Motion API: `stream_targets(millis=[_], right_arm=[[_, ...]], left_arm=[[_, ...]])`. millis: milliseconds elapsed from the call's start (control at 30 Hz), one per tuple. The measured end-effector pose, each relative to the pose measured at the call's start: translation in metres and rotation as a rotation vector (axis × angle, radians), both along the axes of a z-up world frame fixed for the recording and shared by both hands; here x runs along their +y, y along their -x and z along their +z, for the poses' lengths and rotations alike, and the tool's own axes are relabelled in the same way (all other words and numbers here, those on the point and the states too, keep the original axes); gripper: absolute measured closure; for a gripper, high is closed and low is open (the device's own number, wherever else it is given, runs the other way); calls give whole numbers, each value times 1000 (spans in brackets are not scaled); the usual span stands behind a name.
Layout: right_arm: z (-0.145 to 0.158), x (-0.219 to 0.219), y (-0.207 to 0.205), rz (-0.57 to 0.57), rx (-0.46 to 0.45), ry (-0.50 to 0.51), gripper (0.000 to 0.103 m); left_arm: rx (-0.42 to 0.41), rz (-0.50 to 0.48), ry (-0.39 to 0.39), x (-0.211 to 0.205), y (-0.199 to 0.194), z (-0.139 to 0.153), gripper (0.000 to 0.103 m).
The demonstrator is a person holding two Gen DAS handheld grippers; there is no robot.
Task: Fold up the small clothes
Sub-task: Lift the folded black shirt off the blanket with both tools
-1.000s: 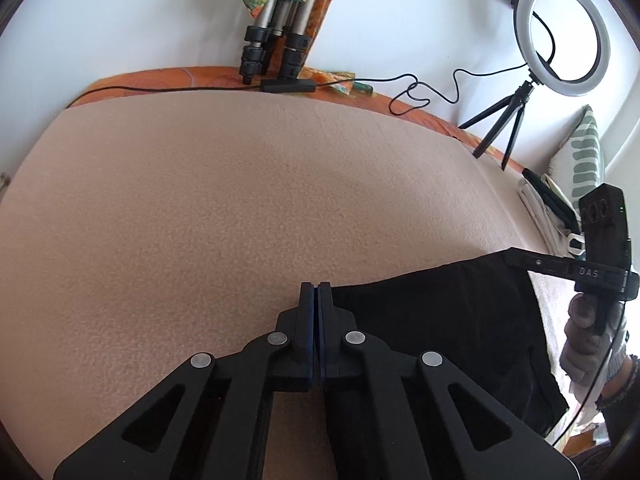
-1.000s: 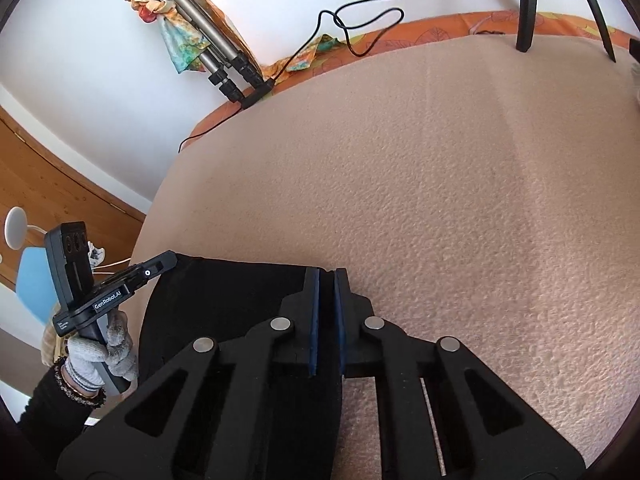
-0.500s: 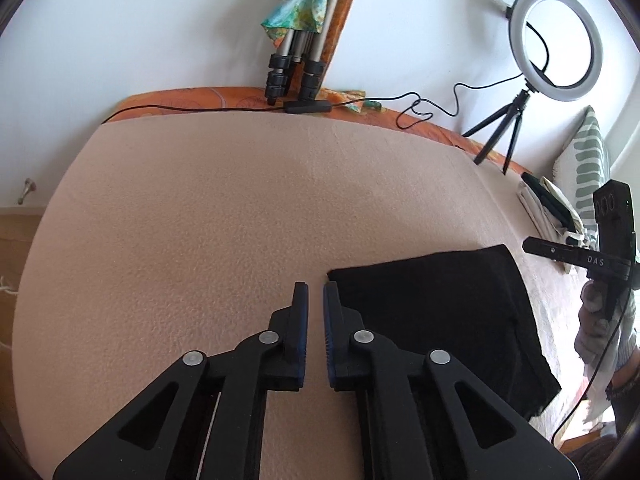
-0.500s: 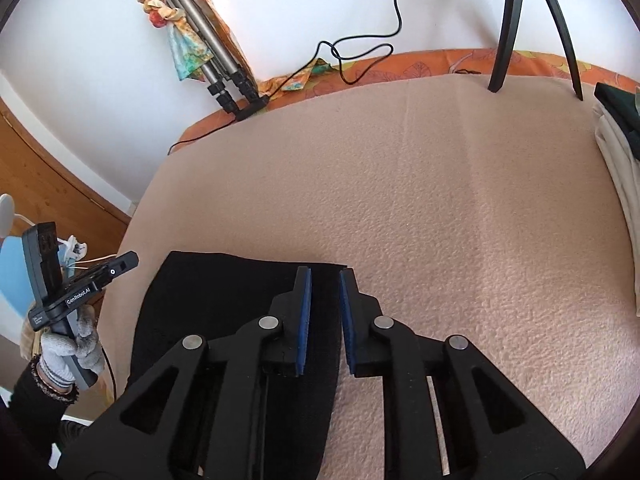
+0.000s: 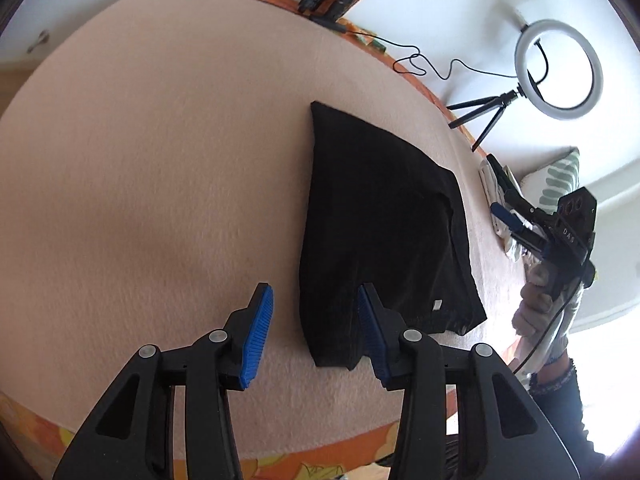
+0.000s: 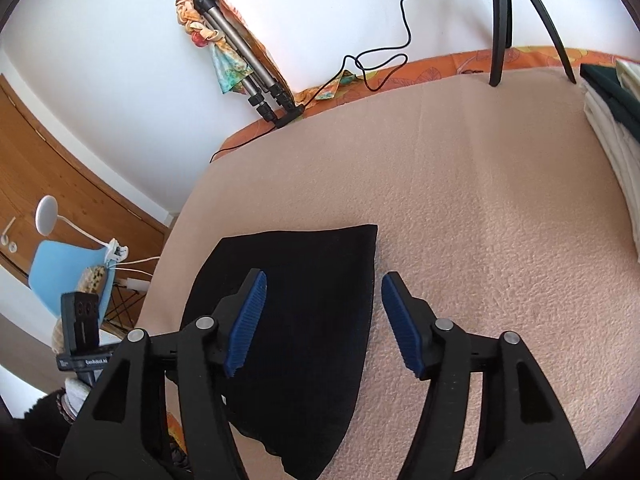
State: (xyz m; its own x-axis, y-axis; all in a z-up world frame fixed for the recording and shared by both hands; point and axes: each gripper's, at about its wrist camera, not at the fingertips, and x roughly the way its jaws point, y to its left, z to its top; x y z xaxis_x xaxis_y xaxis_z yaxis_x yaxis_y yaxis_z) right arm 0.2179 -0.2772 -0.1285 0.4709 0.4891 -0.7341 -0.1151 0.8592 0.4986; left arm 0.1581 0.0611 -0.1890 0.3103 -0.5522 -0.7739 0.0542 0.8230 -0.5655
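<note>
We see the black garment (image 5: 380,224) lying folded flat on the pink blanket (image 5: 160,180). Our left gripper (image 5: 316,320) hovers at its 6 o'clock corner, jaws opening, pads clear of the cloth. Our right gripper (image 6: 320,312) hovers over its 3 o'clock edge, jaws opening wide, gripping nothing.

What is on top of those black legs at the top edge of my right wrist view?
Observer: A white ring light. The left wrist view shows it whole on its small tripod.
Operator: Is the other gripper holding the black cloth?
Observer: No. The left gripper is opening, with its pads off the black cloth. Only the cloth's near corner lies between them.
Operator: Who holds my gripper?
Observer: A hand in a pale glove, gripping the handle of the right gripper.
</note>
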Motion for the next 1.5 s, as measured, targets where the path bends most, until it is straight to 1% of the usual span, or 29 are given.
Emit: stream_targets(millis=[67, 100, 167, 267, 333, 367, 433, 533, 667, 700, 767, 800, 833, 867, 900, 933, 967, 1100, 1200, 1300, 1400, 1500], right_arm=[[-11, -7, -4, -23, 19, -29, 39], [-17, -11, -7, -32, 35, -42, 39], [-29, -21, -14, -55, 65, -93, 39], [-41, -30, -26, -79, 77, -149, 39], [-47, -31, -36, -79, 80, -182, 39], [-50, -29, -41, -70, 83, -195, 39], [-56, -22, -51, -56, 91, -170, 39], [-61, -13, -60, -31, 80, -156, 41], [-65, 1, -62, -2, 73, -179, 46], [-66, 5, -63, 10, 71, -175, 48], [-68, 10, -65, 18, 77, -169, 57], [-69, 12, -65, 19, 81, -168, 60], [-69, 14, -65, 23, 83, -159, 66], [-69, 16, -66, 31, 91, -142, 73], [-71, 19, -66, 34, 104, -125, 88], [-73, 21, -66, 37, 117, -118, 90], [-72, 23, -65, 33, 111, -109, 90], [-61, 25, -62, 18, 85, -77, 92], [-47, 26, -59, 8, 60, -49, 93], [-30, 33, -54, 25, 34, -11, 93], [-16, 40, -51, 36, 22, 29, 93], [-4, 45, -48, 38, 14, 47, 93]], left_arm=[[50, 31, 44, 1, 7, -10, 61], [55, 39, 64, 0, 10, -13, 61], [48, 54, 78, -1, 13, -12, 61], [57, 66, 138, -3, 11, -14, 61], [72, 101, 185, 0, 12, -19, 61], [67, 124, 210, 2, 14, -21, 61], [52, 138, 226, 1, 14, -22, 61], [34, 133, 227, -4, 13, -21, 61], [19, 114, 216, -13, 6, -20, 61], [17, 99, 207, -18, 3, -19, 62], [-2, 74, 169, -26, 2, -16, 65], [-7, 61, 142, -30, 1, -15, 69], [-2, 59, 118, -30, 1, -17, 87], [5, 74, 115, -27, 3, -21, 97], [16, 92, 136, -23, 2, -24, 97], [29, 103, 155, -19, 2, -27, 97], [32, 106, 157, -17, 2, -27, 97], [-12, 93, 103, -20, 6, -19, 98], [-31, 92, 92, -20, 5, -16, 98], [-54, 88, 86, -20, 5, -10, 98], [-89, 72, 77, -22, 6, -3, 98], [-122, 50, 67, -27, 8, 5, 98]])
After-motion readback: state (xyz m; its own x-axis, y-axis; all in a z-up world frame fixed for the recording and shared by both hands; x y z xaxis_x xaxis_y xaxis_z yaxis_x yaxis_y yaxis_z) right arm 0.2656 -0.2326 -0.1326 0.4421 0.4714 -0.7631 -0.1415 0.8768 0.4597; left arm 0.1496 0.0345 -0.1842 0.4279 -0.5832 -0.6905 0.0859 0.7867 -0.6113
